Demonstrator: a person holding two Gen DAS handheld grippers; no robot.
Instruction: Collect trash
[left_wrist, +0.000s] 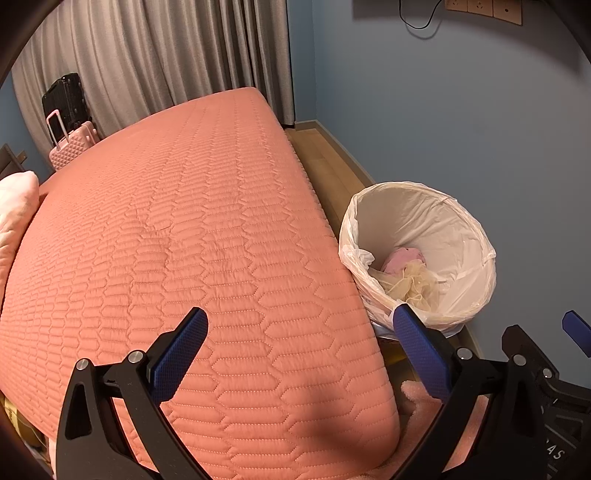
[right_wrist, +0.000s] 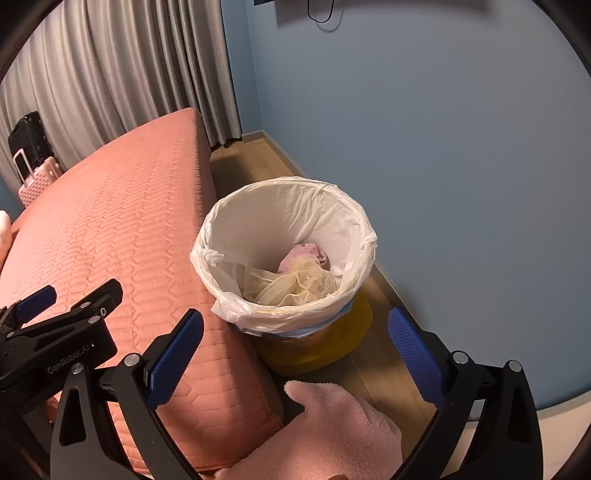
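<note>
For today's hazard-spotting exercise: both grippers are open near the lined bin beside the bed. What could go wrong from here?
1. The bin stands close against the bed; a bump might tip it.
2. The loose bag could snag on the right gripper.
3. The left gripper could crowd the right one.

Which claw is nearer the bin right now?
Right. The right claw hangs open just in front of the bin, roughly centred on it. The left claw, also open, sits over the bed corner, with the bin off to its right.
</note>
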